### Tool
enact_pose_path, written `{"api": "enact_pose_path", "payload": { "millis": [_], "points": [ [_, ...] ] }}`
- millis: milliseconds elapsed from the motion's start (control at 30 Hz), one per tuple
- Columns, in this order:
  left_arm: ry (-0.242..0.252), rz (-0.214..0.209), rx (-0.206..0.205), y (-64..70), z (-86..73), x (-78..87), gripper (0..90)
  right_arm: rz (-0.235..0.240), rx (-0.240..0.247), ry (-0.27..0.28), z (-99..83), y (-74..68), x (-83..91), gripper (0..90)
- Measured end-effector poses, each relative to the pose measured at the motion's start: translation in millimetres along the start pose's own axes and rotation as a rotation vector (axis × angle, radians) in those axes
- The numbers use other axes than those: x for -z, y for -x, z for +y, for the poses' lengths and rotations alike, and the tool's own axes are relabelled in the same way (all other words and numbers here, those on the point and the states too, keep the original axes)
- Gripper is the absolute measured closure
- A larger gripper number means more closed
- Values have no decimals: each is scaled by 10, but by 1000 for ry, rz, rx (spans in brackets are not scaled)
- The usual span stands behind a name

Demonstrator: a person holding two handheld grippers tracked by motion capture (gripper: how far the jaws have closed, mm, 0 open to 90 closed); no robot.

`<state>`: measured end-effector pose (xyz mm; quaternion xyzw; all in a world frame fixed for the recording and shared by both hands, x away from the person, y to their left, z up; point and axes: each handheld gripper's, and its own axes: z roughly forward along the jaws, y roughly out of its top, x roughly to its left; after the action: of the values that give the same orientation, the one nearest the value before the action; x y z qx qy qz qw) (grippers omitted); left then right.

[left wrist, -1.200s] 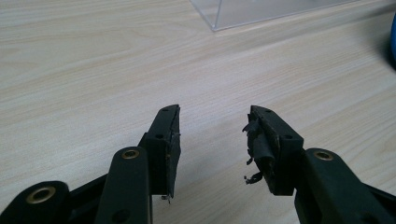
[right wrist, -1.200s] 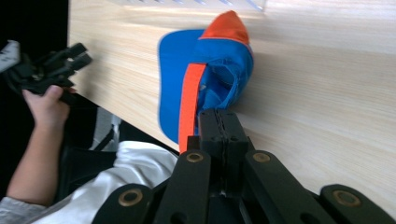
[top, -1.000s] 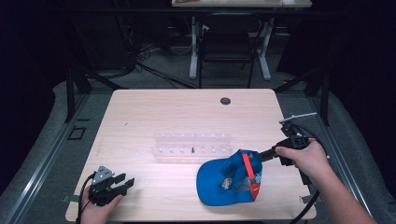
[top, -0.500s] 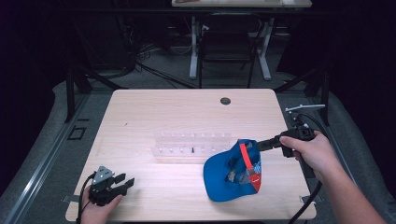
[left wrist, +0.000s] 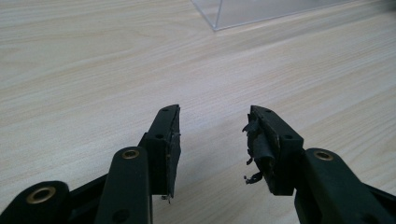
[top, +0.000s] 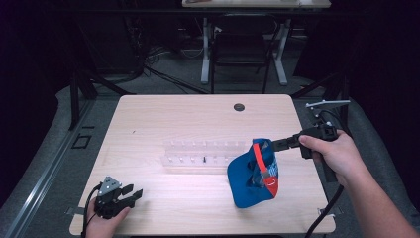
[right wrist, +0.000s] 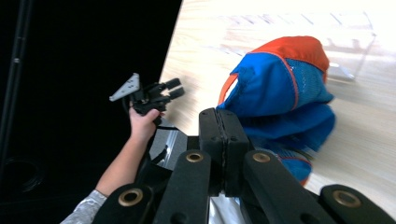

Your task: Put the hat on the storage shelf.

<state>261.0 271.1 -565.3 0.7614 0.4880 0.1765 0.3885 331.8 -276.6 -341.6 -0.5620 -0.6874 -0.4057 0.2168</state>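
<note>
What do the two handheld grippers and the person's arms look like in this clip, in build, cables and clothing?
Both grippers are black, with two flat jaws on linkage arms with brass-coloured pivot rings. The left gripper carries a grey three-cornered plate on top, and its pads are frayed. A similar grey plate stands above the right gripper, which trails a black cable. A grey patterned sleeve shows on the left arm; the right forearm is bare.
</note>
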Motion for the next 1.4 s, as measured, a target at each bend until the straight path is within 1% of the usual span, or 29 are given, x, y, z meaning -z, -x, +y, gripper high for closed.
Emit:
{"api": "enact_pose_path", "payload": {
  "millis": [133, 233, 367, 600, 667, 733, 833, 900, 1000, 1067, 1133, 1267, 1300, 1400],
  "points": [
    [-1, 0, 1, 0, -2, -1, 543, 15, 18, 5, 36, -96, 1, 900],
    [-5, -2, 2, 1, -3, -4, 545, 28, 21, 13, 75, -152, -14, 900],
    [0, -7, 2, 5, -4, -7, 545, 41, 24, 12, 117, -188, -23, 900],
    [-1, -5, 3, -1, -3, -5, 544, 78, 12, 48, 203, -238, 18, 900],
    [1, -6, 4, -1, -2, -7, 544, 83, 11, 65, 220, -264, 24, 900],
    [0, -8, 6, -2, -2, -9, 546, 80, 20, 68, 239, -290, 27, 900],
    [-2, -10, 8, 1, -3, -13, 550, 93, 20, 75, 275, -329, 25, 900],
    [-2, -12, 8, 2, -1, -9, 551, 89, 23, 79, 301, -359, 20, 900],
    [0, -13, 8, 1, 0, -9, 550, 96, 28, 86, 342, -403, 10, 900],
    [-7, -17, 6, -2, 6, -3, 543, 107, 30, 98, 372, -430, 6, 900],
    [-2, -15, 5, 1, 10, -1, 536, 115, 32, 107, 403, -455, 2, 900],
    [2, -18, 4, 3, 11, -1, 535, 114, 31, 117, 467, -497, -35, 900],
    [-4, -20, 2, 1, 14, 3, 535, 115, 31, 117, 482, -508, -47, 900],
    [4, -19, 4, 3, 12, 2, 535, 126, 33, 122, 527, -547, -75, 900]
  ]
}}
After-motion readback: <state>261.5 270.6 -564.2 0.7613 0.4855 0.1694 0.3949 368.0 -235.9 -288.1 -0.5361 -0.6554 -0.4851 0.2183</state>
